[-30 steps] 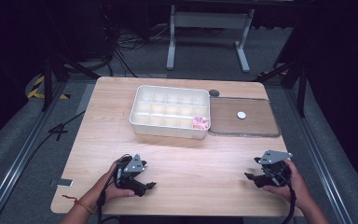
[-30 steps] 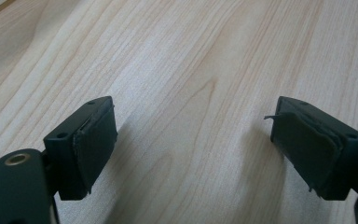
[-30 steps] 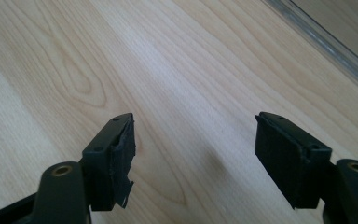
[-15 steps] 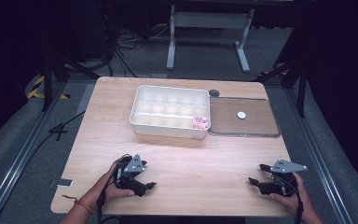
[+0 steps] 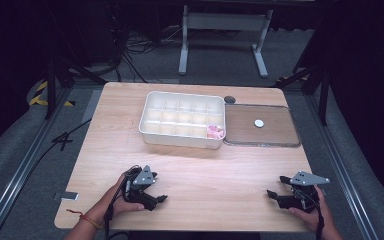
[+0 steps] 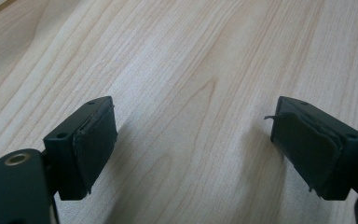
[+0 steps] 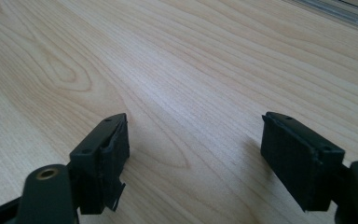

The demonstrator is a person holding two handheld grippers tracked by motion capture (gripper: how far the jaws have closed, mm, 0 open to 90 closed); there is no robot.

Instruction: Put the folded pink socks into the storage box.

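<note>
Resting low over the near edge of the wooden table (image 5: 195, 160), I hold my left gripper (image 5: 161, 199) at the left corner, its jaws pointing toward the middle of the board. Its pads stand well apart in the left gripper view, with bare wood grain between them and nothing clamped. My right gripper (image 5: 273, 194) sits at the near right corner, jaws pointing left toward the other one. Its jaws have just been opening, and in the right gripper view they are spread wide with nothing but table between them.

The two grippers are well apart from each other and from everything else on the table. The white compartment tray (image 5: 182, 120) lies across the far middle. A small pink thing (image 5: 215, 132) sits in its near right corner compartment. Just beside the tray on the right, touching or nearly so, lies the flat clear lid (image 5: 275, 134) with a white round knob (image 5: 259, 123) on it.
</note>
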